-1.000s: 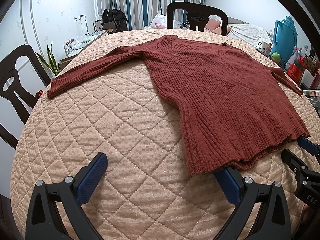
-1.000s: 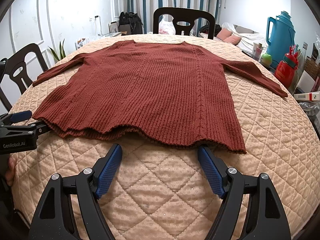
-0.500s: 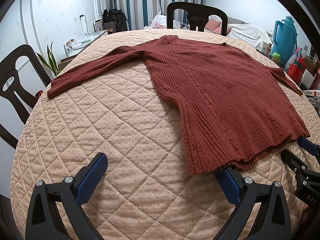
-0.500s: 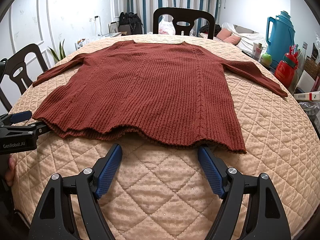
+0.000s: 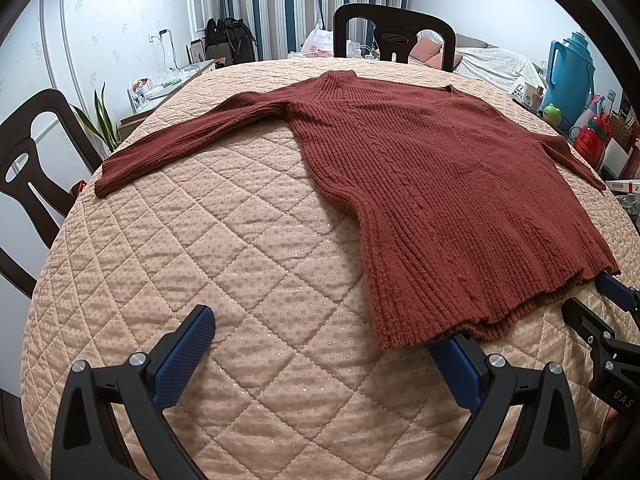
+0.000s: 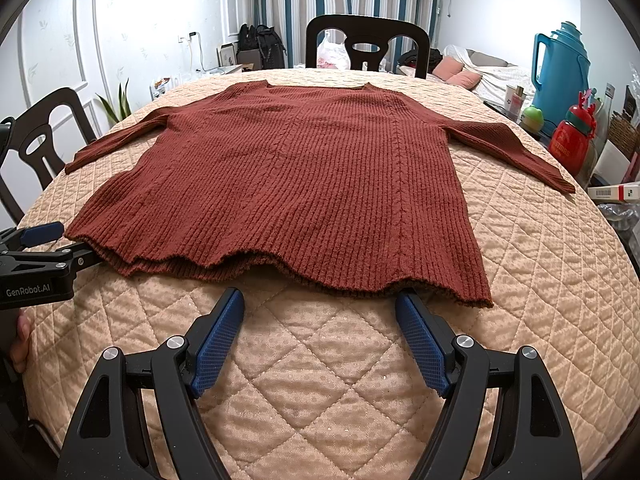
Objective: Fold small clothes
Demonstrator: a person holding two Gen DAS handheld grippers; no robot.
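Note:
A rust-red ribbed knit sweater (image 5: 420, 184) lies flat on the quilted table (image 5: 200, 260), both sleeves spread out, hem toward me; it also shows in the right wrist view (image 6: 304, 184). My left gripper (image 5: 324, 340) is open at the hem's left corner, its right finger tip just under the hem edge. My right gripper (image 6: 320, 316) is open at the hem's right part, its right finger tip under the hem. Each gripper shows in the other's view: the right gripper (image 5: 600, 312) and the left gripper (image 6: 44, 248).
Dark chairs stand at the far side (image 6: 368, 44) and the left (image 5: 28, 160). A blue thermos (image 6: 560, 76), a red bottle (image 6: 572, 144) and small items crowd the right. A plant (image 5: 100, 124) stands at the left. The quilted cover (image 6: 540, 264) drapes over the table edges.

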